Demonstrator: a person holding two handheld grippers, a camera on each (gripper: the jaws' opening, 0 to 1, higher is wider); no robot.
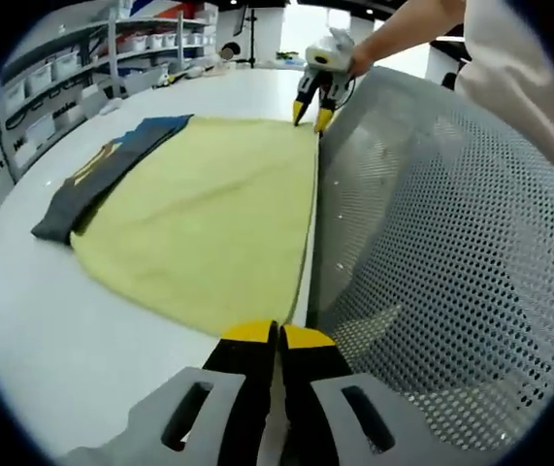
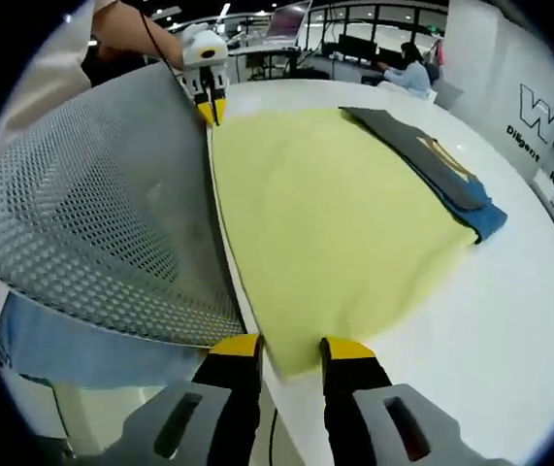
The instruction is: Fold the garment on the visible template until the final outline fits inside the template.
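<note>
Fold barely begun: your yellow garment (image 1: 209, 218) lies spread flat.
Left hand-held gripper (image 1: 277, 335) clenched on its edge; right hand-held gripper (image 2: 290, 347) released, astride the corner.

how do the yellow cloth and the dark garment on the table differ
The yellow cloth is spread wide and flat over much of the table; the dark garment lies as a narrow folded strip along the cloth's far edge. The cloth is one plain colour; the garment mixes dark grey and blue with a yellow mark. The left gripper sits at the cloth's corner, while no gripper touches the garment. Both lie flat on the white table.
</note>
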